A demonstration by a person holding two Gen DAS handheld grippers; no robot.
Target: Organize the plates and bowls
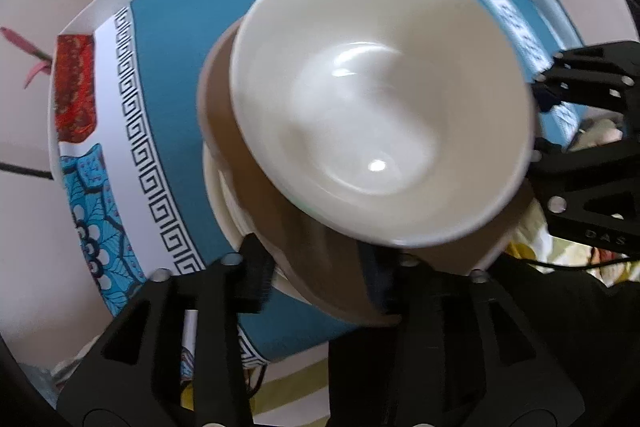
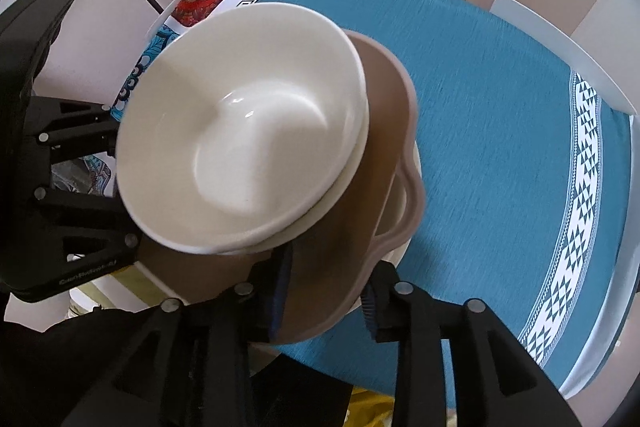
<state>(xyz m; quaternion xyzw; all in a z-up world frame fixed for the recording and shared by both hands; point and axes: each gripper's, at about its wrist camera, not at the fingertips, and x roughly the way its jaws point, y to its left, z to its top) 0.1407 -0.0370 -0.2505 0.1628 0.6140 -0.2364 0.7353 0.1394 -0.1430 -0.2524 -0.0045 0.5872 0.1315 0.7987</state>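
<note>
A cream bowl (image 1: 380, 99) sits tilted on a tan scalloped plate (image 1: 256, 195), which lies over a cream plate (image 1: 224, 211) on the blue tablecloth. My left gripper (image 1: 320, 287) is shut on the tan plate's near rim. In the right wrist view the bowl (image 2: 240, 131) rests on what looks like a second cream bowl (image 2: 352, 167), over the tan plate (image 2: 384, 187). My right gripper (image 2: 326, 293) is shut on the tan plate's rim. Each gripper shows in the other's view, the right one (image 1: 536, 139) and the left one (image 2: 120, 187).
The round table (image 2: 500, 147) carries a blue cloth with white patterned bands. A red patterned cloth (image 1: 76, 87) lies at its far side. White chair backs (image 2: 560, 47) stand around the table. Pale walls lie beyond.
</note>
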